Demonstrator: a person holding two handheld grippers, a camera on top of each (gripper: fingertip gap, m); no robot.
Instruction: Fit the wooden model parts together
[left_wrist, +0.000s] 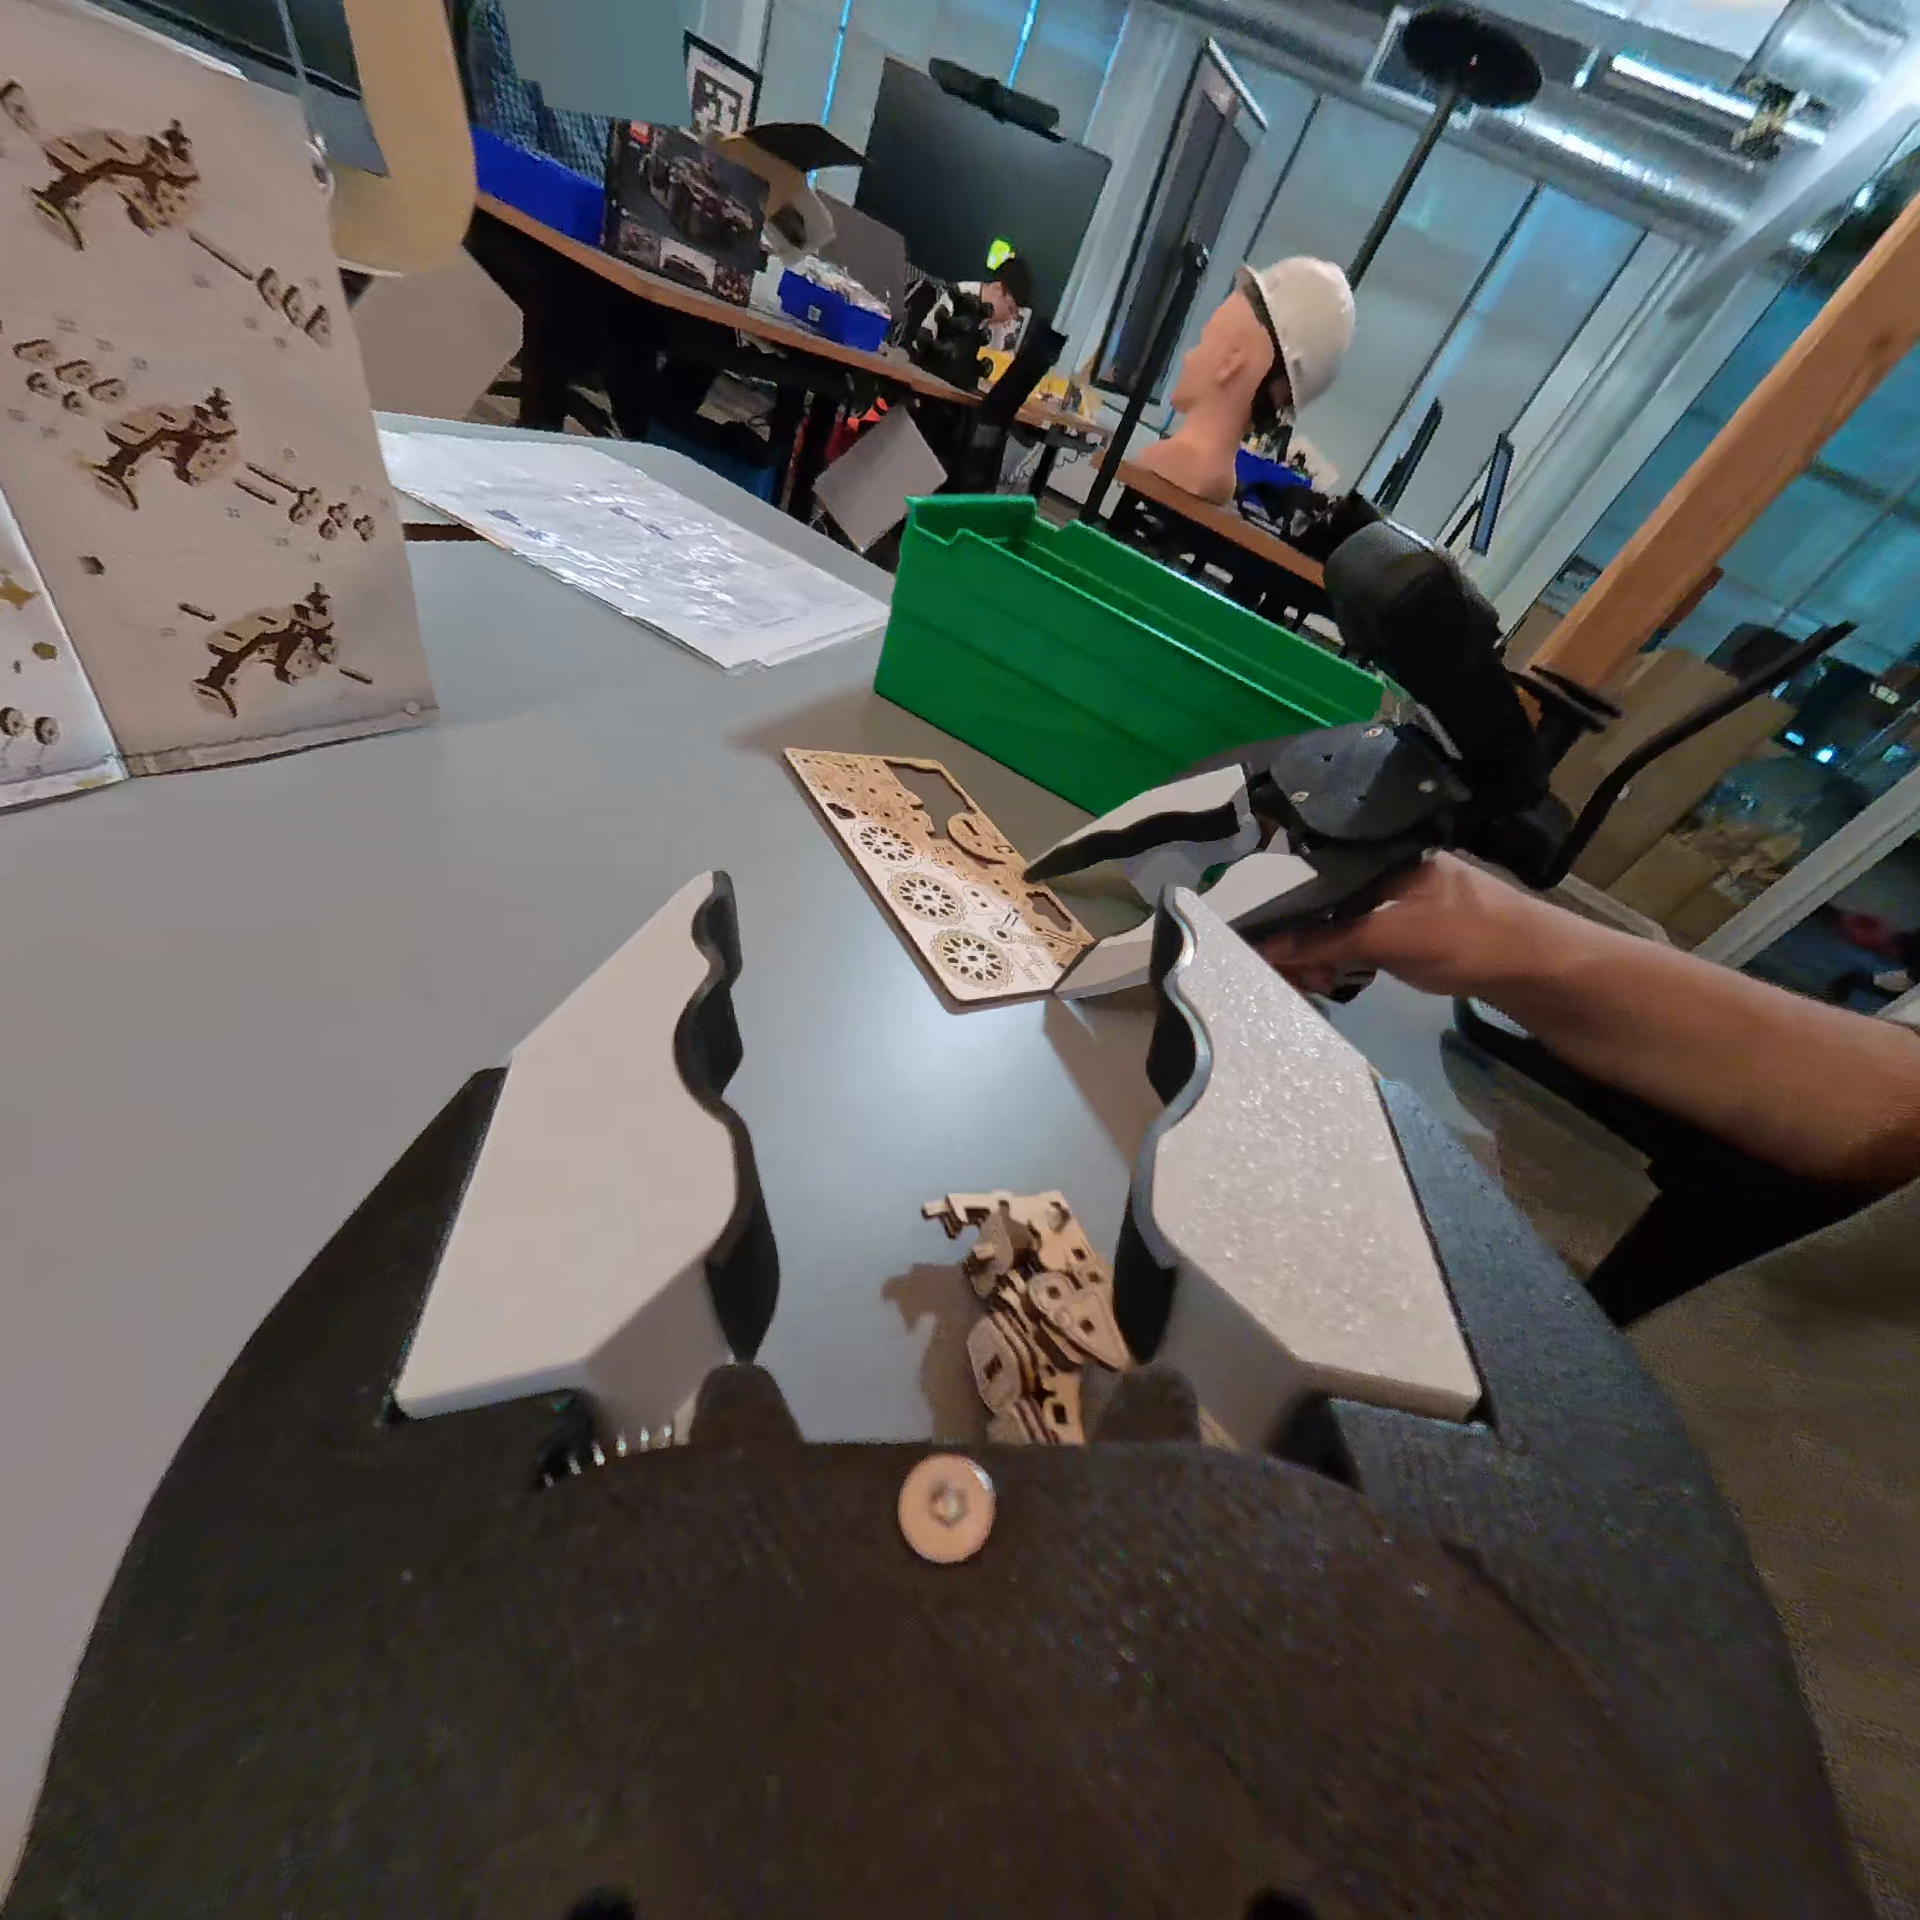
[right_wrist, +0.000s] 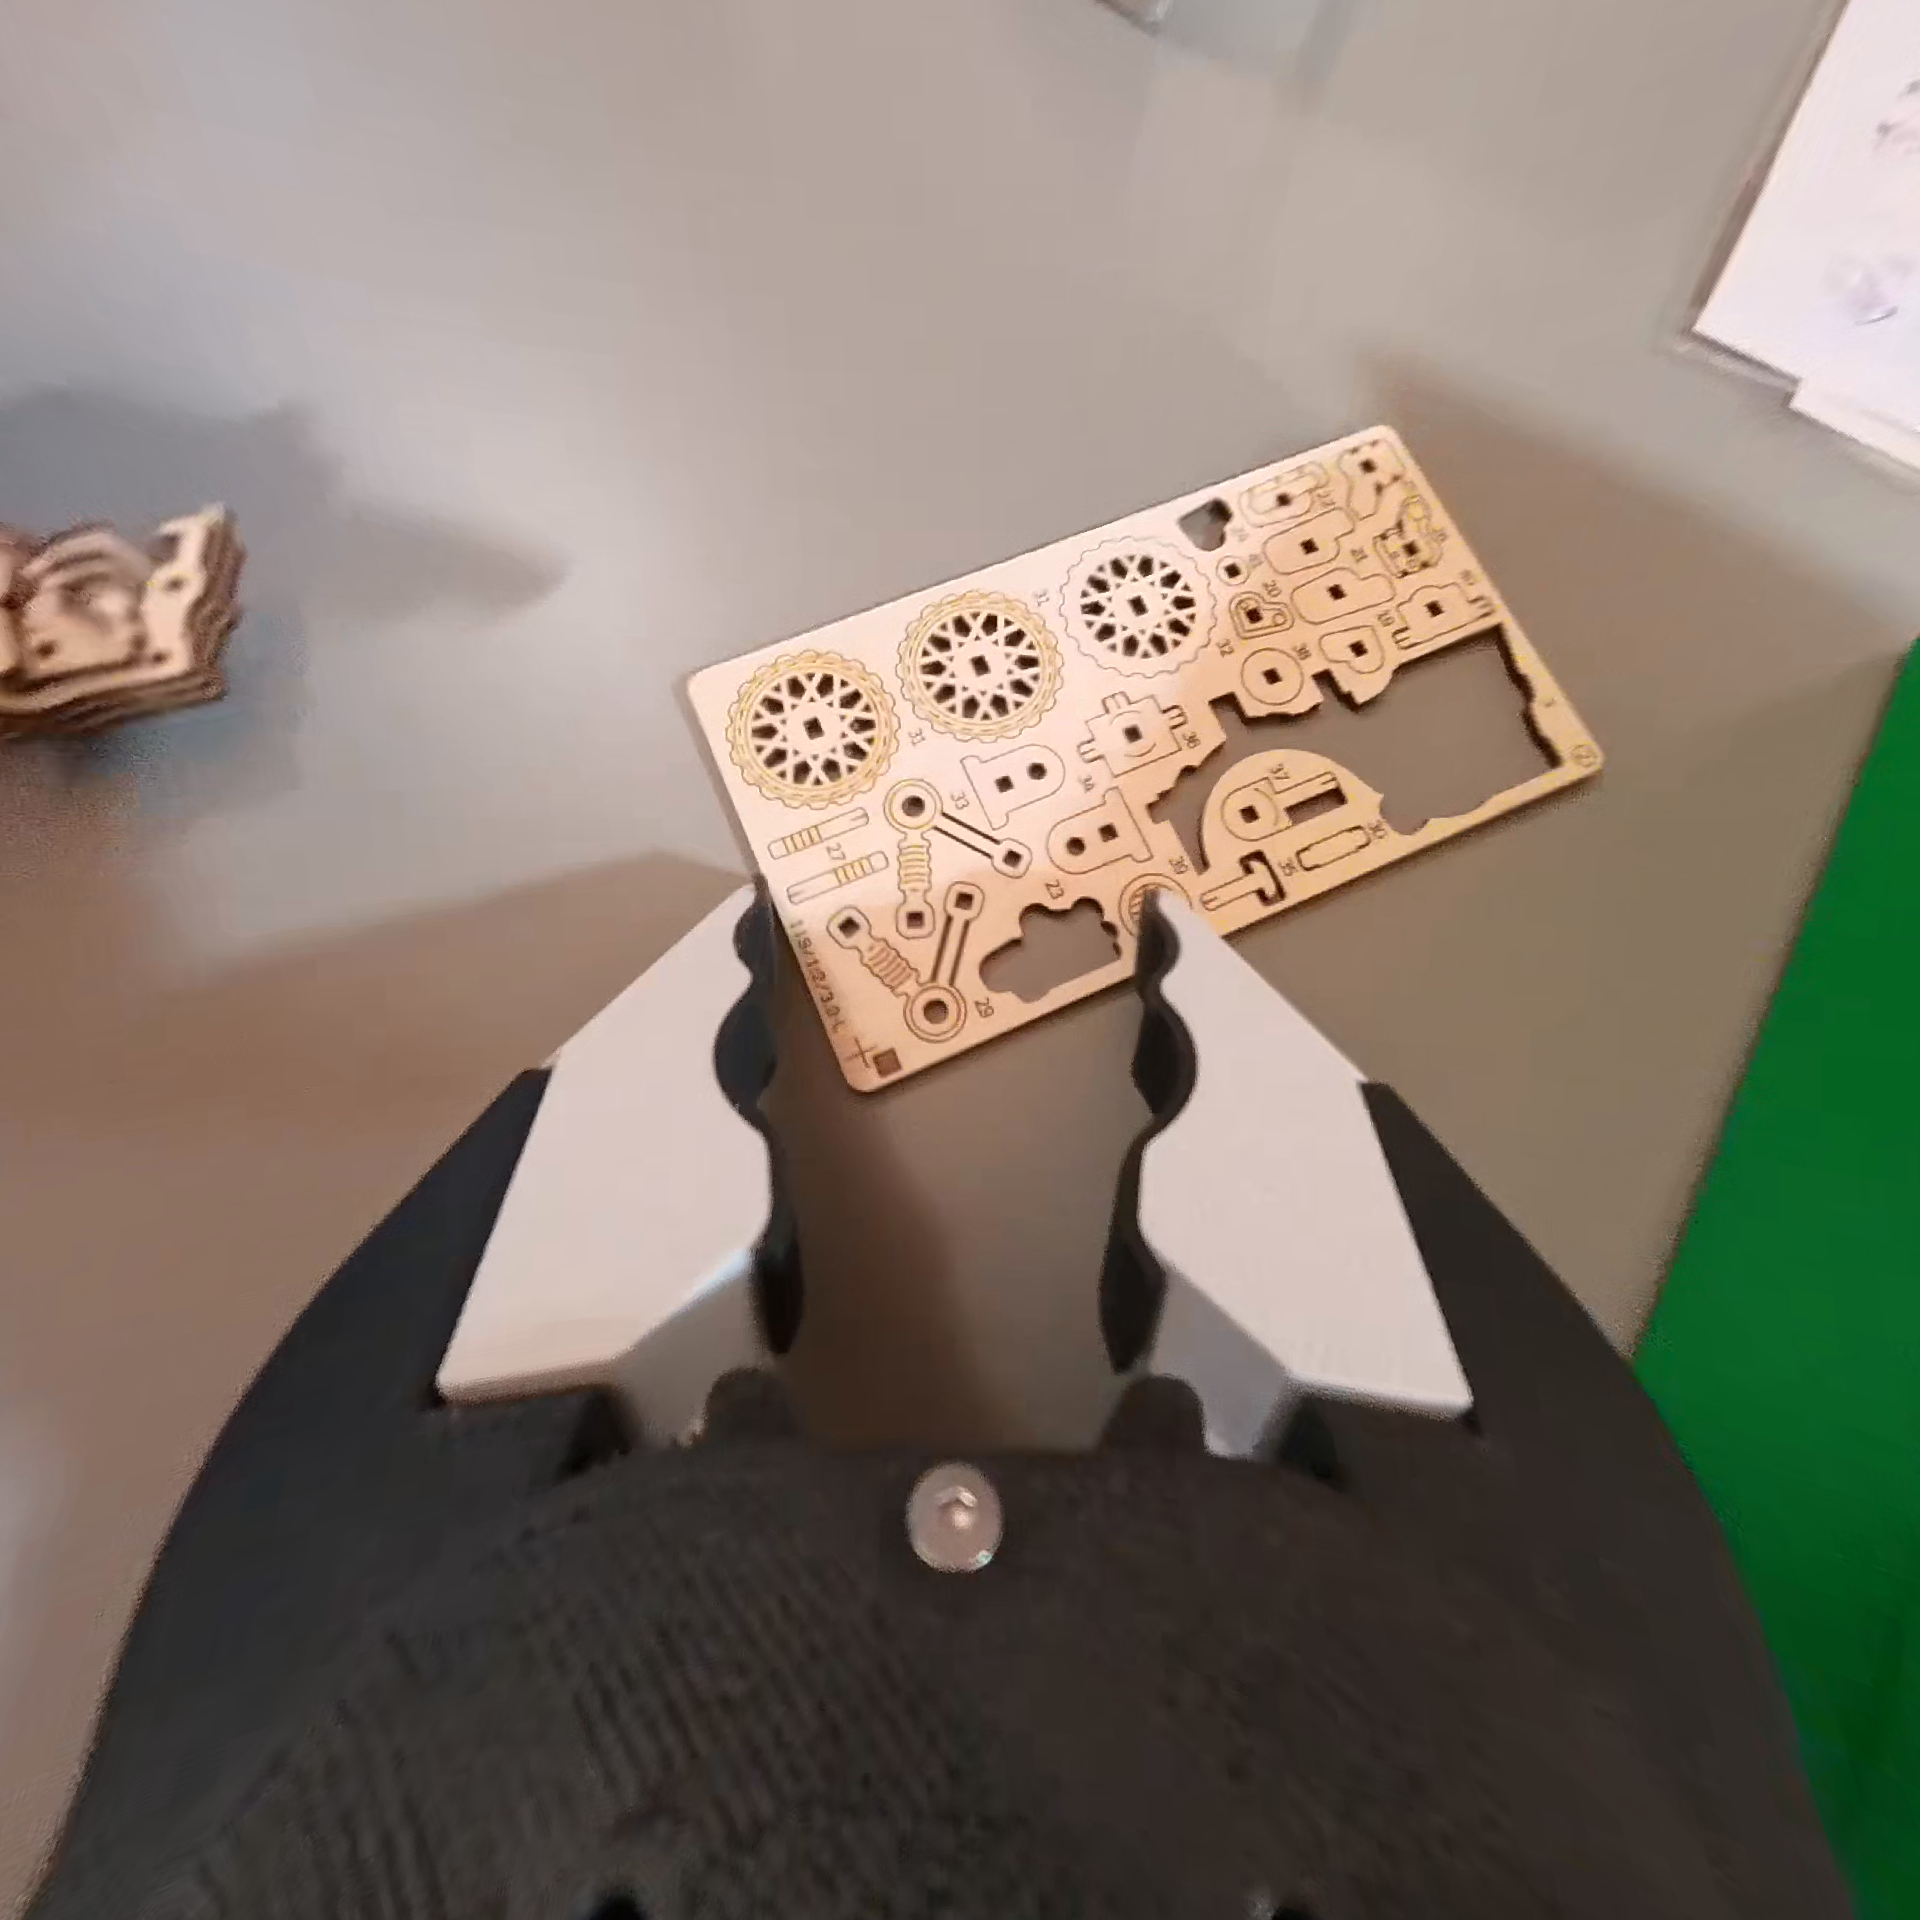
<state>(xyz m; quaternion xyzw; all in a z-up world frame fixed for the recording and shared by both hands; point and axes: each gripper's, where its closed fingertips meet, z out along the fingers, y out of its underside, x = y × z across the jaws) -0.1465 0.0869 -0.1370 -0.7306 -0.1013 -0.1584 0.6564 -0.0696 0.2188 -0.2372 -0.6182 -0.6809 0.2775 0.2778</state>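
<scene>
A flat wooden parts sheet (right_wrist: 1049, 790) with laser-cut wheels and small pieces lies on the grey table (right_wrist: 520, 312); it also shows in the left wrist view (left_wrist: 935, 883). A partly built wooden model (left_wrist: 1034, 1320) lies on the table between my left gripper's fingers, near the right finger; it shows at the left edge of the right wrist view (right_wrist: 114, 623). My left gripper (left_wrist: 945, 914) is open and empty above the model. My right gripper (right_wrist: 951, 899) is open, its fingertips over the sheet's near edge; it also shows in the left wrist view (left_wrist: 1049, 925), held by a hand.
A green plastic bin (left_wrist: 1091, 665) stands behind the sheet, also at the right edge of the right wrist view (right_wrist: 1808, 1039). An instruction booklet (left_wrist: 187, 416) stands upright at the far left. Papers in plastic (left_wrist: 644, 551) lie at the back. An office chair (left_wrist: 1455, 665) stands beyond the table edge.
</scene>
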